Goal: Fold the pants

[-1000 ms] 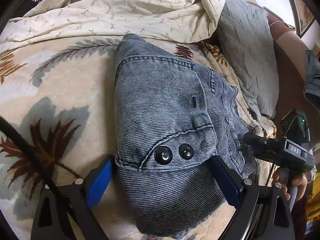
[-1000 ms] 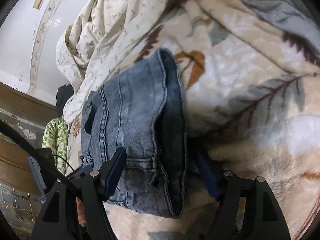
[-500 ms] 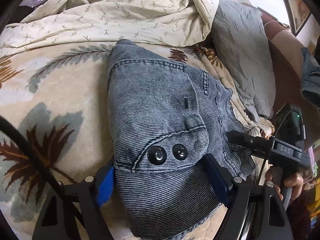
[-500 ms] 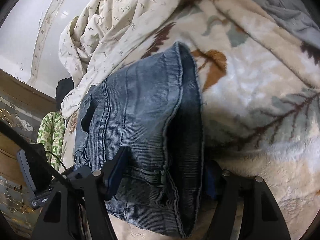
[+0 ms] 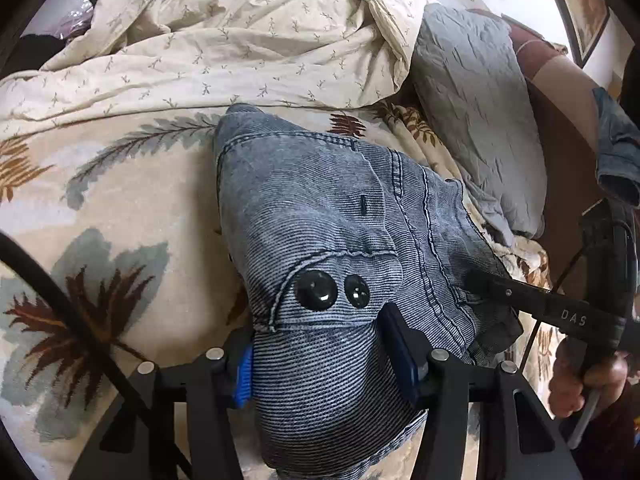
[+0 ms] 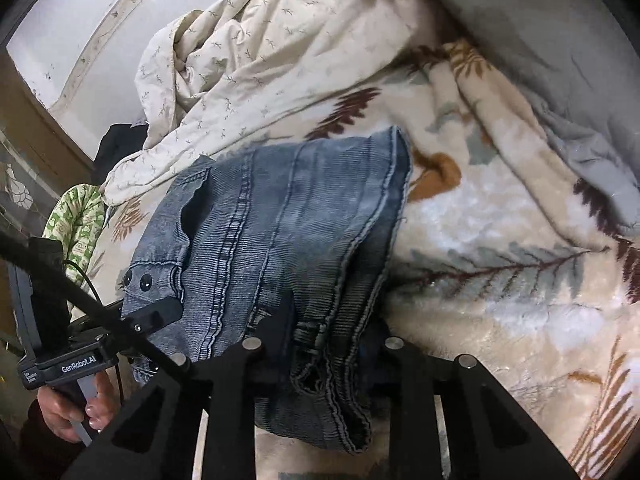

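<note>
Folded blue denim pants (image 5: 320,216) lie on a cream leaf-print blanket (image 5: 112,208). My left gripper (image 5: 324,356) is shut on the near end of the pants, just below two black buttons (image 5: 328,290). My right gripper (image 6: 328,344) is shut on the pants (image 6: 280,232) at the stacked waistband edge with a belt loop. Each gripper shows in the other's view: the right one (image 5: 492,286) at the pants' right edge, the left one (image 6: 160,312) by the buttons.
A crumpled cream sheet (image 5: 224,40) lies beyond the pants. A grey pillow (image 5: 476,112) sits at the right, with a brown headboard (image 5: 560,120) behind it. A green patterned cloth (image 6: 76,224) lies at the bed's left edge.
Both grippers have closed from wide open onto the pants. The pants' near end has bunched up between the fingers.
</note>
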